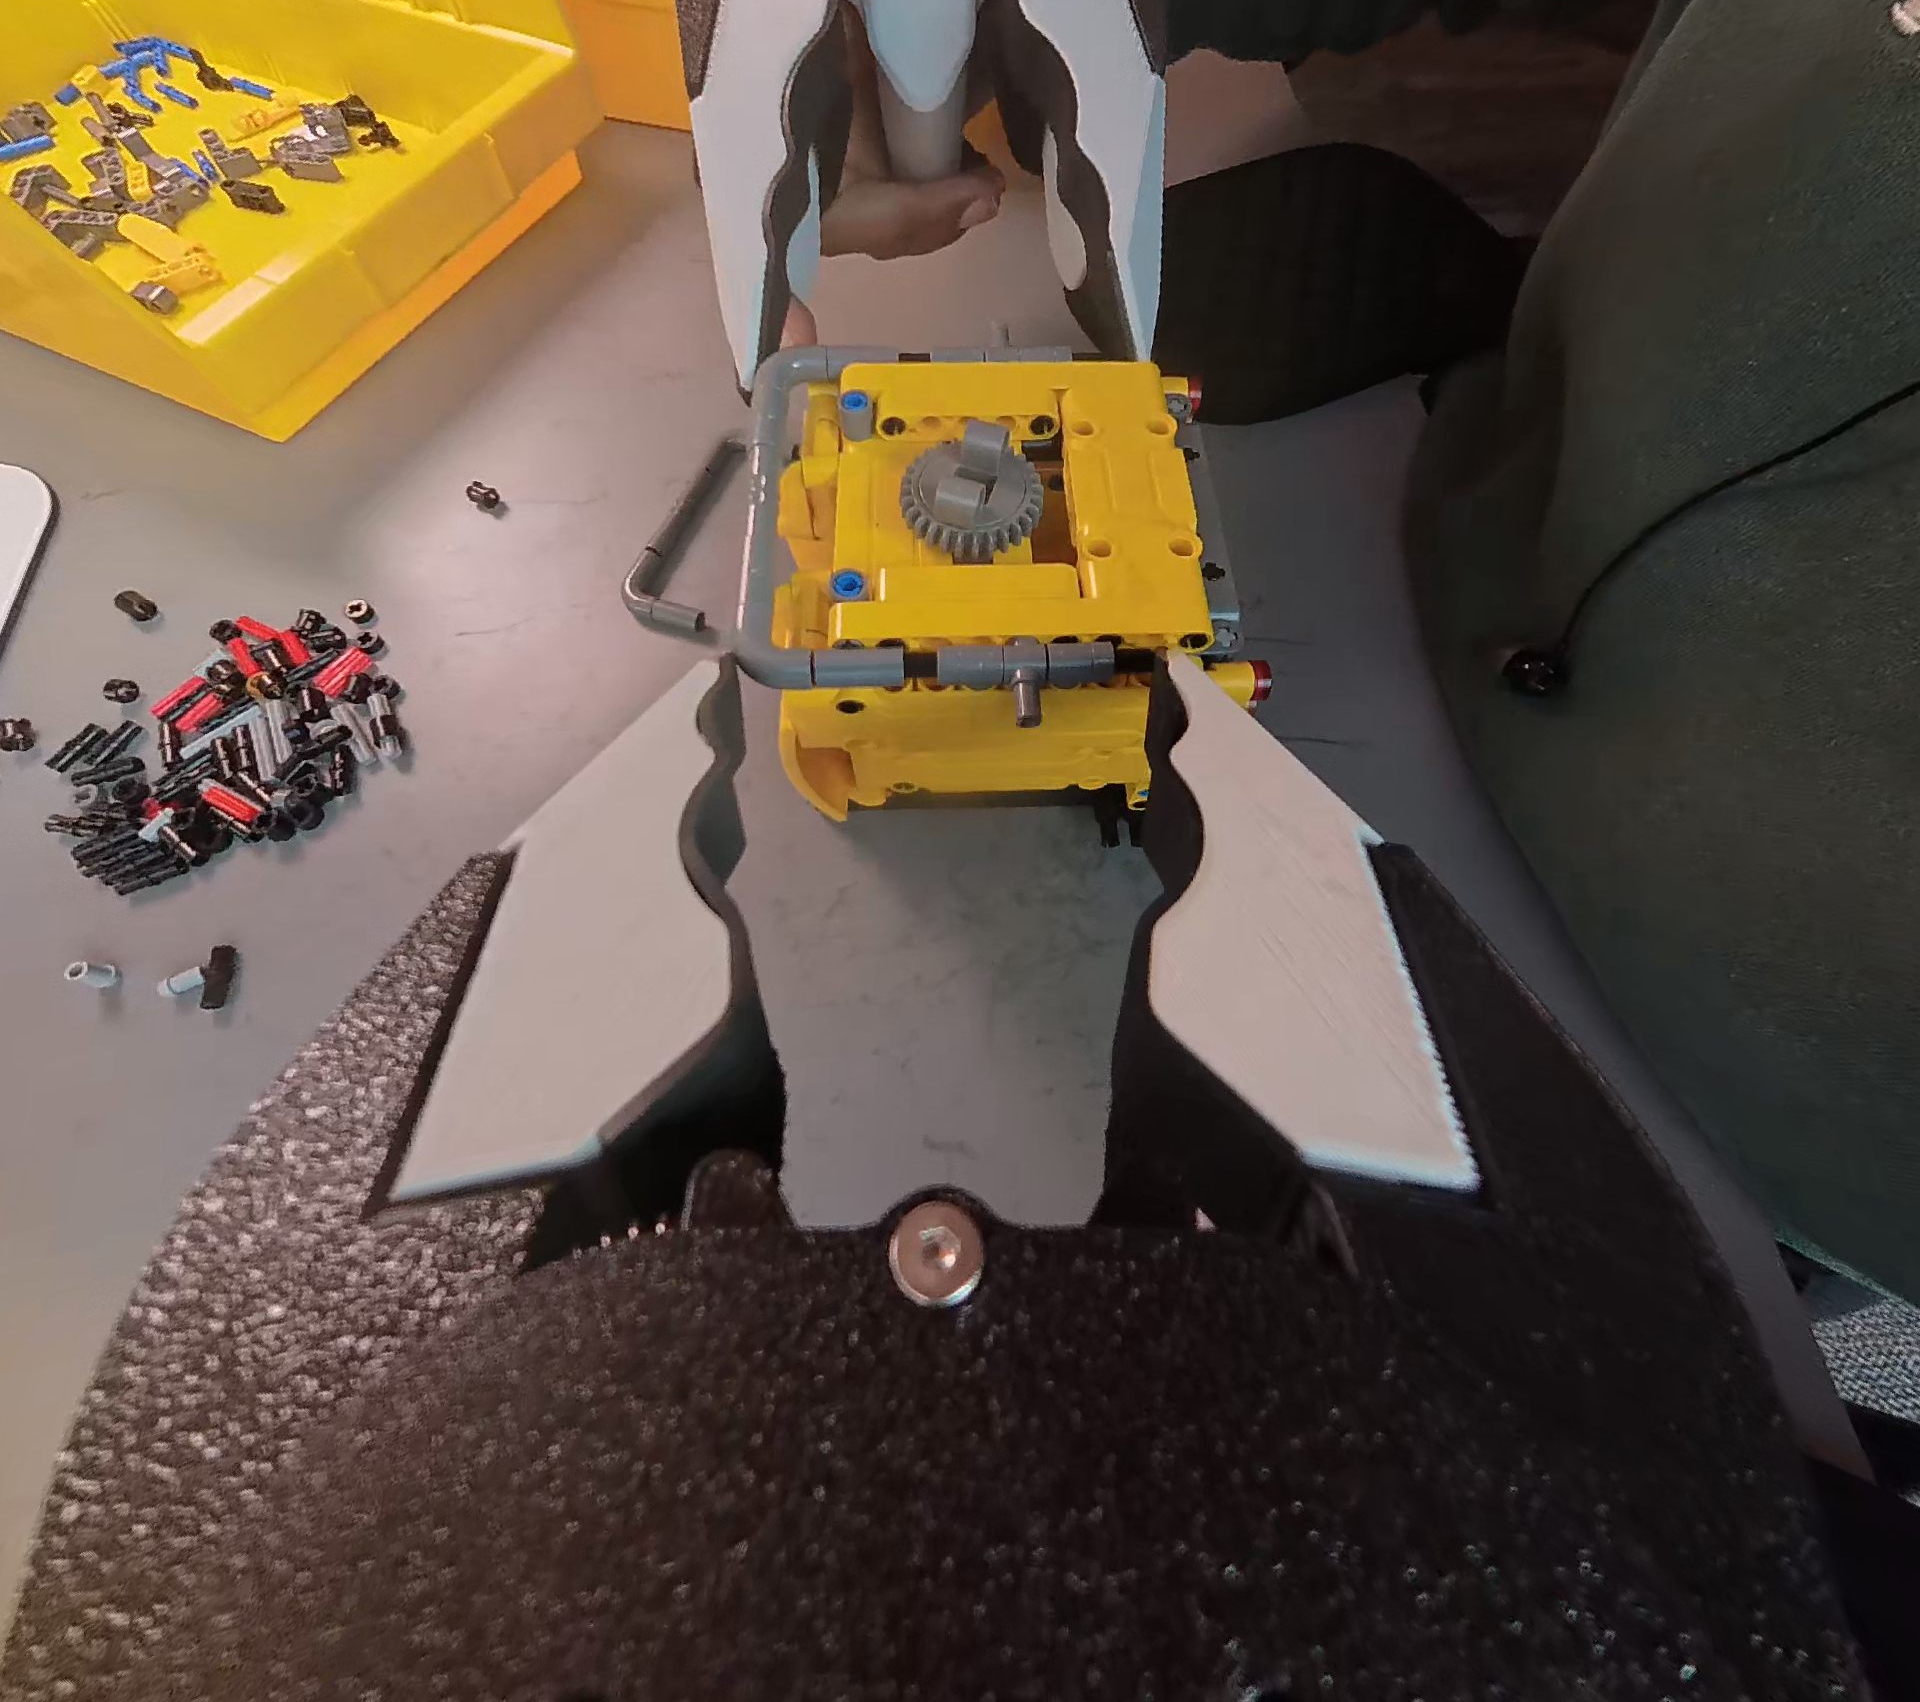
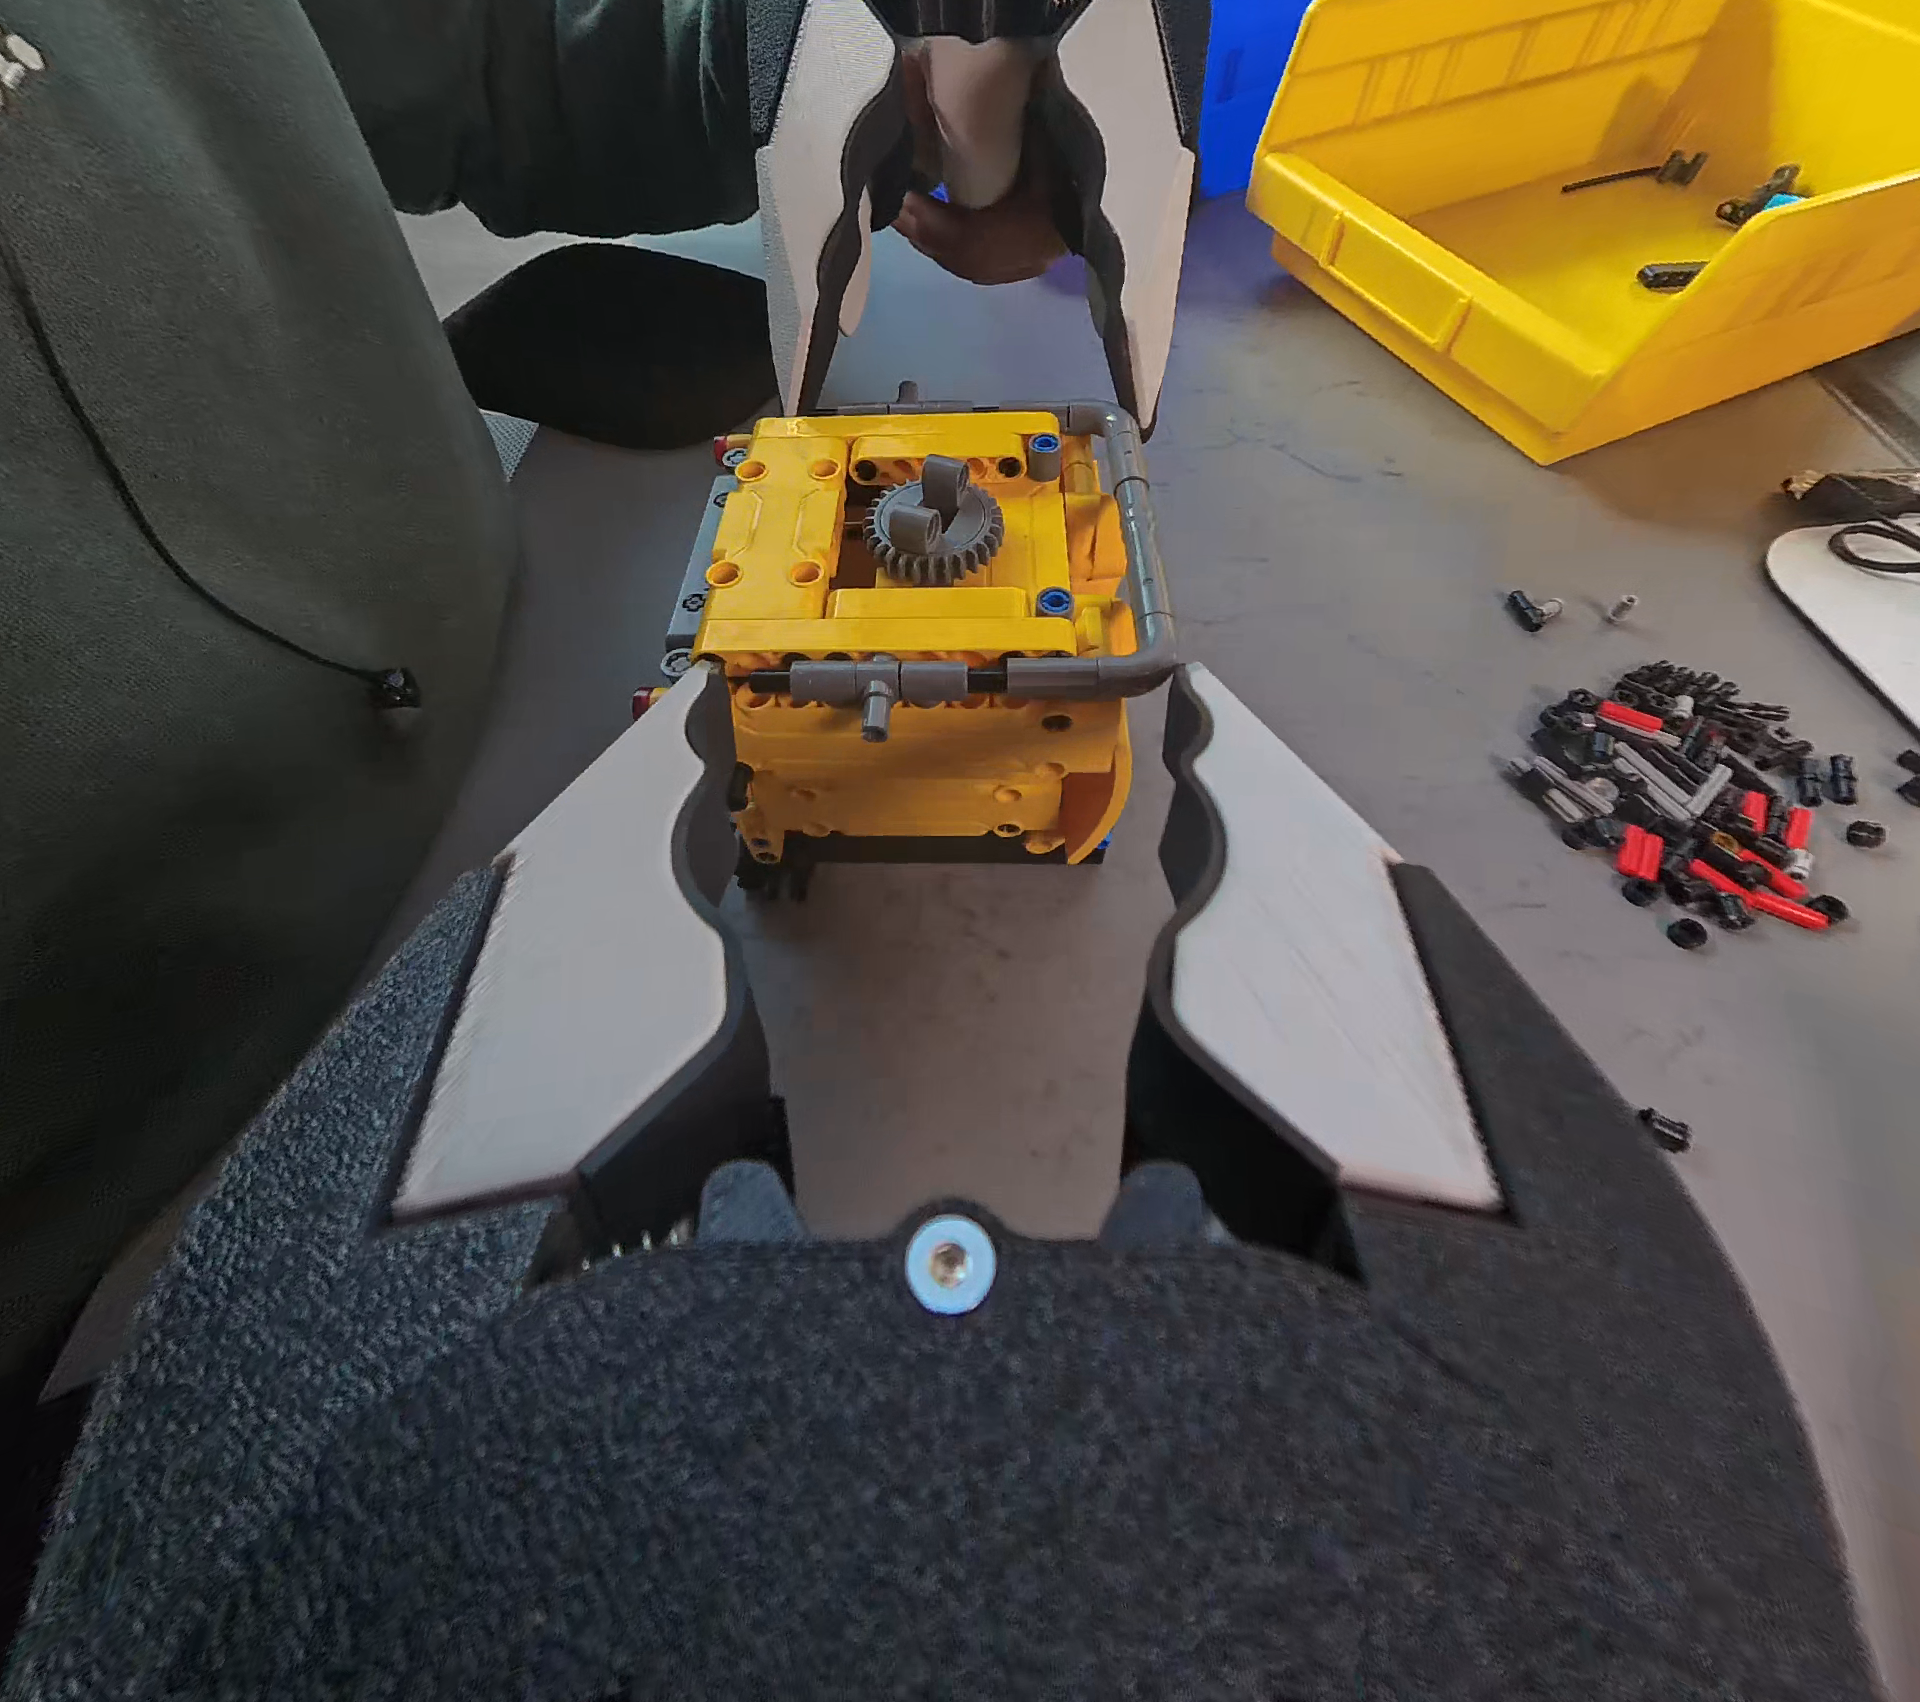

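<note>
A: Left wrist view: left gripper [image 1: 948,665] fingers spread wide, tips at the near corners of the yellow brick-built block with a grey gear on top [image 1: 997,572], standing on the grey worktop [image 1: 540,426]. Gripping nothing. Risk: a tip snags the thin grey tube frame [image 1: 764,509] and pops it off.

B: Right wrist view: right gripper [image 2: 940,681] likewise released, straddling the opposite side. Uneven squeeze could tip the block; the heap of black and red pins [image 2: 1704,811] lies well apart.

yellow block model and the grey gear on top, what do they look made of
The yellow block model looks like glossy moulded plastic: smooth panels with sheen, round pin holes and crisp seams. The grey gear looks like matte plastic too, with evenly moulded teeth and no metallic shine. The table is a dull grey, faintly mottled surface; its material is unclear.
</note>
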A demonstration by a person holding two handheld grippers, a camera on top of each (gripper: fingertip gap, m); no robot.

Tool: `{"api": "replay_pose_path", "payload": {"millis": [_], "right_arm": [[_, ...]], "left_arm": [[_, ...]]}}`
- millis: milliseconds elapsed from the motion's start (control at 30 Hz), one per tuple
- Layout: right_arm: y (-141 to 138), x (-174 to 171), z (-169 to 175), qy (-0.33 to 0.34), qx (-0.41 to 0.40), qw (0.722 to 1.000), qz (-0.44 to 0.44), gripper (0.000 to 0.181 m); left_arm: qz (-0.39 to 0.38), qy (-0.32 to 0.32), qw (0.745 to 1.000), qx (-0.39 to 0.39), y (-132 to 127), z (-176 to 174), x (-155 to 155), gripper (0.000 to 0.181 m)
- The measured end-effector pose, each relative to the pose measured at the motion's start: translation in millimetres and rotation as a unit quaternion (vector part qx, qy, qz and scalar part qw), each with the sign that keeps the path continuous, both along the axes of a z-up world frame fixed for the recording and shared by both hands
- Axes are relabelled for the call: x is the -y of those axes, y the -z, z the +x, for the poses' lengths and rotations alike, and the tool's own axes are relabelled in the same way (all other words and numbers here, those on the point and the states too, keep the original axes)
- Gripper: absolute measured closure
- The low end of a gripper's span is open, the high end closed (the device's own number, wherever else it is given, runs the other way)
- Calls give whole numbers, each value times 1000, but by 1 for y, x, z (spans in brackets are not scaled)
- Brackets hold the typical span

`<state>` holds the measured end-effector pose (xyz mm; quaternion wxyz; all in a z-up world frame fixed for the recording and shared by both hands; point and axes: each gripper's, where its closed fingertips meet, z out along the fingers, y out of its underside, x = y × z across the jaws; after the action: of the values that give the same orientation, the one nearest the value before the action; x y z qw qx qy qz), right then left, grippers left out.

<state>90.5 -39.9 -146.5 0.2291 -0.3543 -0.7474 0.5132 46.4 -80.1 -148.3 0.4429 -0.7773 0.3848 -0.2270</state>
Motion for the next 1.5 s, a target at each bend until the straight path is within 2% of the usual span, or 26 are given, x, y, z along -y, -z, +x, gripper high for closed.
{"api": "replay_pose_path", "payload": {"millis": [233,500,767,1233,1500], "right_arm": [[0,1,1,-1,-5,1000,-15,109],[0,2,2,-3,-14,1000,-18,112],[1,2,2,-16,9,1000,-19,112],[-2,2,1,-25,-3,999,23,109],[-2,3,0,-28,-3,1000,7,110]], "left_arm": [[-4,2,1000,2,0,1,1,105],[-10,4,1000,-9,0,2,2,107],[-5,-8,1000,-13,0,2,5,112],[22,-14,1000,-8,-2,3,5,111],[17,-17,1000,-14,-1,1,5,111]]}}
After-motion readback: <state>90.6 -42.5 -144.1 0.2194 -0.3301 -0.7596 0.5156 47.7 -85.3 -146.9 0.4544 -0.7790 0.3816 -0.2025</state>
